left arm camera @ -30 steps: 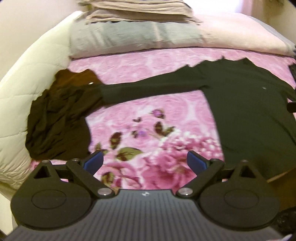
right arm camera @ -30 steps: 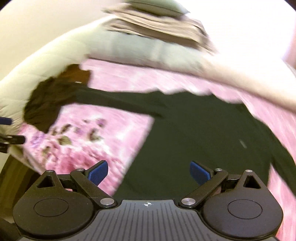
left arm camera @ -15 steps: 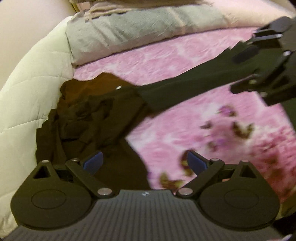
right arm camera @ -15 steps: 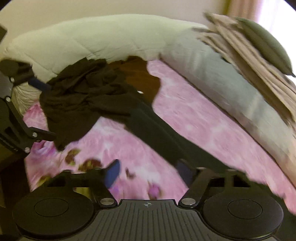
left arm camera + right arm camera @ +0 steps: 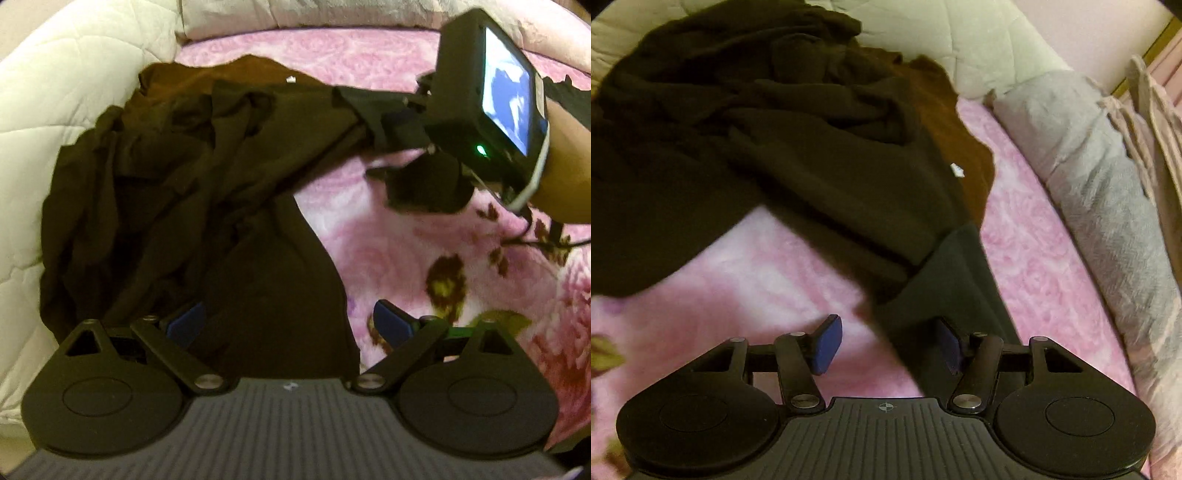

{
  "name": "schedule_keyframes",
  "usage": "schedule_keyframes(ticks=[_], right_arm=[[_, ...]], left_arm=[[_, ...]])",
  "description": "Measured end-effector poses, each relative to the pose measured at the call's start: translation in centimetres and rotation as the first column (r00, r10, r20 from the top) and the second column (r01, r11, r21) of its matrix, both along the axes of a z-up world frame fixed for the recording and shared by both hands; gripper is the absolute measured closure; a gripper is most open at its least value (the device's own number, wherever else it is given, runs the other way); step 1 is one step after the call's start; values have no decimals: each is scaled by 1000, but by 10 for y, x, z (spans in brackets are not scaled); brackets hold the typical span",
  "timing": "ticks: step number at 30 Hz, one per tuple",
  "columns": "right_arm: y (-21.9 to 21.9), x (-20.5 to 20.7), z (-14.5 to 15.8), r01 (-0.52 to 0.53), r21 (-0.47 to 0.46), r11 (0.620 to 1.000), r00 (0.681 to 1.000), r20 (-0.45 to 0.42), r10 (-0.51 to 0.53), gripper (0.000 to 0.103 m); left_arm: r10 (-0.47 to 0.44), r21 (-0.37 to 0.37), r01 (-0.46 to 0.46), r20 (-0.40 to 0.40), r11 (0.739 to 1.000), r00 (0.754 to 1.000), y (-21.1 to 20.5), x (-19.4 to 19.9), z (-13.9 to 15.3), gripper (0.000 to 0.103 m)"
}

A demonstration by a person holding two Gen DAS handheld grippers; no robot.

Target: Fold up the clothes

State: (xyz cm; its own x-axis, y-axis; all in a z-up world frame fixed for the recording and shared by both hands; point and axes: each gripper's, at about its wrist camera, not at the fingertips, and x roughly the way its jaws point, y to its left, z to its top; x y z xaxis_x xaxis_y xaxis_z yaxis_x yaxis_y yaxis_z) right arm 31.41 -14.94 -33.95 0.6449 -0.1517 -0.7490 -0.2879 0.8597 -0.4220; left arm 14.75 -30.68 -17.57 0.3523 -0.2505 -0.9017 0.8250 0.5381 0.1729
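Where pink floral bedspread [image 5: 424, 236] meets cream quilt [image 5: 74, 74]; dark clothes [image 5: 184, 177].

The crumpled brown garment [image 5: 746, 122] runs past the right wrist view's left edge. The dark sleeve [image 5: 945, 280] disappears behind the right gripper [image 5: 886, 343], whose right pad [image 5: 948, 345] is half covered by cloth; contact is unclear. The pink floral bedspread [image 5: 424, 258] is blurred.

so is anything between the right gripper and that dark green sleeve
Nothing visible. The dark green sleeve already runs up between the fingers of the right gripper, whose jaws have just been closing around it. The brown clothes pile lies over the sleeve's far end, beyond the fingers, not in the way.
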Motion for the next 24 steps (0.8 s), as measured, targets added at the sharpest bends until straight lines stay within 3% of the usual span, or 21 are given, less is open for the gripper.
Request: schedule_keyframes(ticks=[1, 2, 7, 11, 13, 16, 19, 22, 24], right_arm=[[-3, 1, 3, 4, 4, 1000, 1000, 5, -4, 89], [-7, 2, 6, 10, 14, 1000, 1000, 5, -10, 94], [-34, -5, 51, 65, 171, 983, 997, 25, -70, 95], [-81, -20, 120, 149, 381, 912, 972, 115, -207, 96], [-118, -40, 159, 197, 451, 870, 933, 187, -308, 96], [-190, -99, 219, 296, 518, 802, 823, 288, -490, 96], [-262, -192, 257, 419, 550, 722, 667, 354, -656, 96], [-342, -278, 244, 570, 606, 556, 486, 297, -822, 96], [-389, -328, 211, 652, 626, 428, 385, 213, -898, 96]], left_arm=[[0, 0, 0, -7, 1000, 1000, 0, 0, 0, 7], [-5, -1, 5, -10, 1000, 1000, -2, 0, 0, 7], [-55, -14, 55, -11, 998, 998, -22, -6, 7, 7], [-135, -40, 135, -11, 990, 991, -53, -19, 17, 7], [-197, -53, 196, -2, 979, 980, -74, -32, 22, 7], [-288, -71, 288, 16, 955, 958, -106, -57, 30, 7], [-365, -89, 366, 33, 926, 931, -145, -91, 35, 7], [-416, -101, 418, 43, 903, 908, -183, -131, 36, 7], [-426, -101, 428, 46, 898, 904, -204, -159, 36, 7]])
